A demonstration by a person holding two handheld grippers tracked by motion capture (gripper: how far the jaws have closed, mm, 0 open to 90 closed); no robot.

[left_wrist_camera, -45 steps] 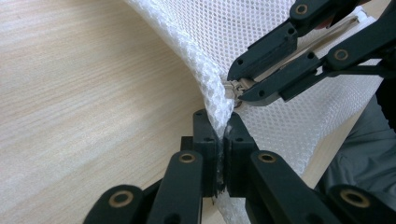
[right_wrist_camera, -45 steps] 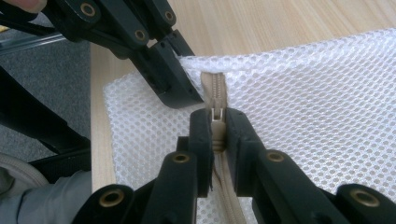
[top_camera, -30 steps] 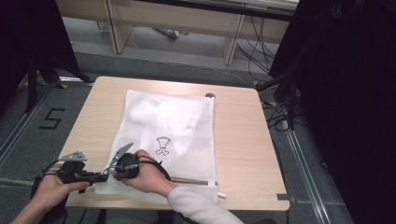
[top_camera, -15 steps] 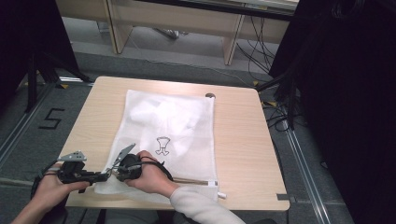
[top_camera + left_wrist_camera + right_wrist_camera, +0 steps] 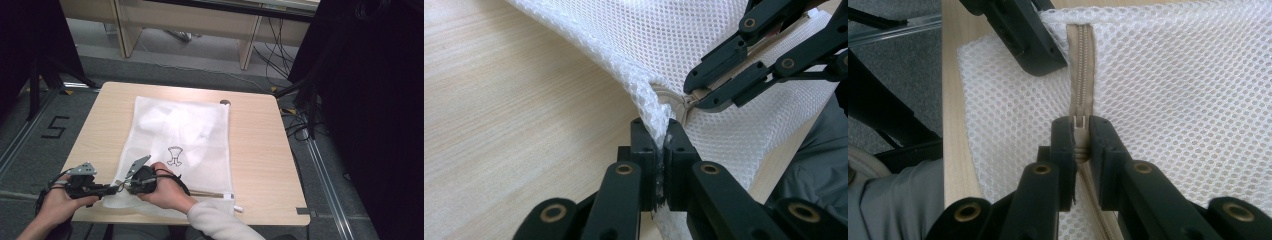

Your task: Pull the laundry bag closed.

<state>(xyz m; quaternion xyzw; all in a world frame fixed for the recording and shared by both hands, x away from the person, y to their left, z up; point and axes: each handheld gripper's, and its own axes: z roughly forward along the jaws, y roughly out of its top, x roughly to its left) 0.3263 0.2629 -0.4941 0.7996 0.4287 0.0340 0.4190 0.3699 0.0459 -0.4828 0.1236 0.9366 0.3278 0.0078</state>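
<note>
A white mesh bag [image 5: 175, 130] with a small black print lies flat on the wooden table [image 5: 260, 150]. A beige zipper [image 5: 210, 193] runs along its near edge. My left gripper [image 5: 114, 188] is shut on the bag's near left corner; the left gripper view has mesh [image 5: 644, 60] pinched between the jaws of my left gripper [image 5: 658, 132]. Just to its right, my right gripper [image 5: 124, 187] is shut on the zipper pull. The right gripper view shows my right gripper [image 5: 1079, 125] clamping the pull [image 5: 1079, 120] on the zipper tape [image 5: 1081, 65].
A small dark round mark [image 5: 225, 102] sits at the table's far edge. Wooden desk legs [image 5: 247, 47] and cables [image 5: 280, 55] stand beyond the table, and a floor marking "5" [image 5: 55, 127] lies to the left. A dark curtain [image 5: 370, 100] hangs at the right.
</note>
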